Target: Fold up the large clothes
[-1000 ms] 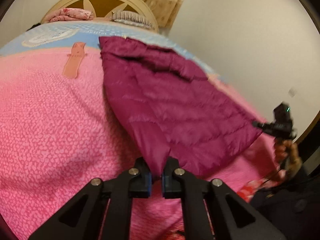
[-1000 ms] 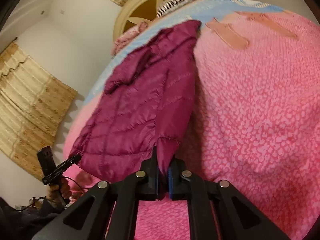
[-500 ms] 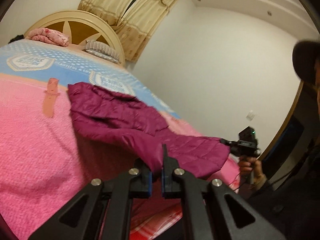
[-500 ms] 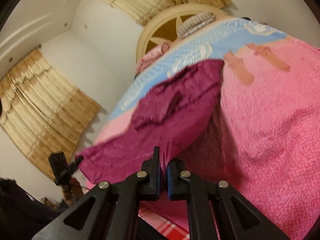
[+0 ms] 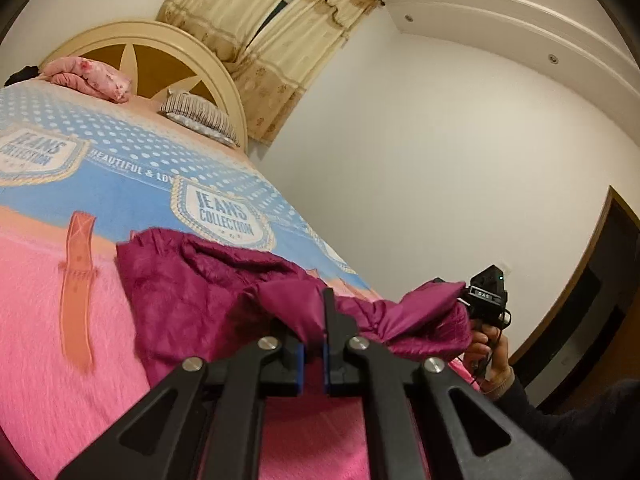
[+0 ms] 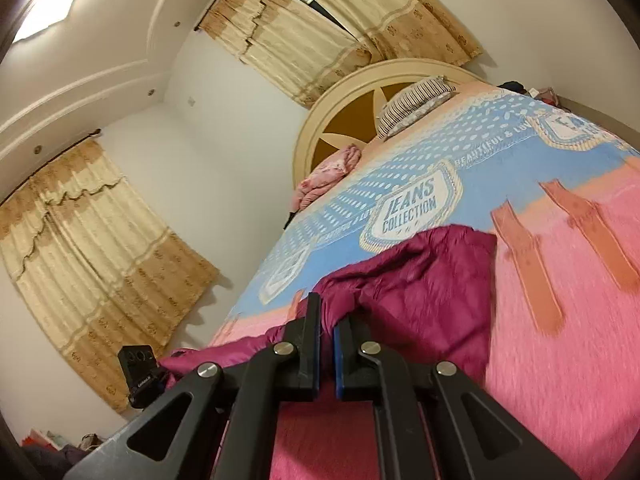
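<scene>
A maroon quilted jacket lies on the pink and blue bedspread; it also shows in the right wrist view. My left gripper is shut on one bottom corner of the jacket and holds it above the bed. My right gripper is shut on the other bottom corner. The hem hangs lifted between them and bunches over the jacket's far part. The right gripper also shows in the left wrist view, and the left gripper shows in the right wrist view.
A cream round headboard with a striped pillow and a folded pink quilt stands at the bed's far end. Curtains hang on the walls. A dark doorway is at the right.
Both grippers have lifted the jacket's bottom hem off the bed and carried it toward the headboard. The jacket, flat a second ago, now bunches up.
</scene>
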Tool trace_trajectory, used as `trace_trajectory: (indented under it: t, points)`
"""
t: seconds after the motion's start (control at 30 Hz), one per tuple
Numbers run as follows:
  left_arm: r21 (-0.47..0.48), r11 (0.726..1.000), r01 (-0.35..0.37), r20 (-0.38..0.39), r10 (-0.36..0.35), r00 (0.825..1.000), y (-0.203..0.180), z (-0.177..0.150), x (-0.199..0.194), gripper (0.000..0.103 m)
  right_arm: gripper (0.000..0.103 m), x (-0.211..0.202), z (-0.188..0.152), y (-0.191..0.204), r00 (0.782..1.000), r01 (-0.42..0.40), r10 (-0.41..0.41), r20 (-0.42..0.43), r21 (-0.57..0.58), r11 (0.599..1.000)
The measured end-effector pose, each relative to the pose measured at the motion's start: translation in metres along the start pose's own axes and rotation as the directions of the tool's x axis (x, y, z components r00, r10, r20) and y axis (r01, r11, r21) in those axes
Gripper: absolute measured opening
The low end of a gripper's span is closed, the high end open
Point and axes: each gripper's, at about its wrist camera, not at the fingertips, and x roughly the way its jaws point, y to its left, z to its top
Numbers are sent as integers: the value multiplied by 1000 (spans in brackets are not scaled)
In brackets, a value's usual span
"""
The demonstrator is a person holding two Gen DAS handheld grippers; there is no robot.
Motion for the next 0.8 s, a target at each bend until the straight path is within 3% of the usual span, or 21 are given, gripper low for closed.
trace_trajectory:
  t: [0.23, 0.37, 0.47, 0.5, 0.53, 0.57, 0.6, 0.63, 0.7, 0.77, 0.8]
  points:
    - [44, 992, -120, -68, 122, 990, 37, 37, 69, 8, 4, 82, 49, -39, 993, 113, -112, -40, 24, 993]
    - [58, 969, -239, -74, 243, 967, 60, 44, 102, 11, 4, 123, 60, -66, 982, 181, -178, -57, 42, 983]
    - [44, 949, -312, -56, 315, 948, 73, 51, 113, 20, 4, 147, 66, -84, 974, 220, -216, -65, 52, 974]
    - [40, 941, -337, -47, 339, 940, 75, 54, 114, 31, 4, 155, 69, -92, 971, 232, -228, -69, 58, 971]
    - [38, 933, -357, -39, 358, 933, 77, 55, 116, 54, 4, 162, 71, -99, 968, 245, -240, -73, 61, 968]
    - [37, 919, -392, -16, 392, 920, 76, 55, 115, 70, 4, 168, 72, -103, 966, 253, -248, -77, 63, 965]
    - [40, 896, -442, 20, 441, 897, 74, 55, 113, 99, 4, 176, 73, -110, 963, 263, -258, -83, 65, 963]
    - [47, 877, -478, 56, 475, 878, 71, 54, 112, 103, 4, 183, 74, -117, 959, 274, -268, -88, 67, 959]
    - [95, 862, -498, 85, 491, 867, 62, 51, 114, 103, 4, 192, 74, -126, 955, 290, -283, -94, 70, 955]
    - [152, 831, -536, 98, 527, 844, 51, 45, 123, 103, 4, 201, 73, -134, 949, 308, -300, -99, 72, 949]
    - [186, 823, -538, 94, 530, 843, 45, 41, 129, 103, 4, 206, 73, -139, 947, 311, -303, -103, 77, 947]
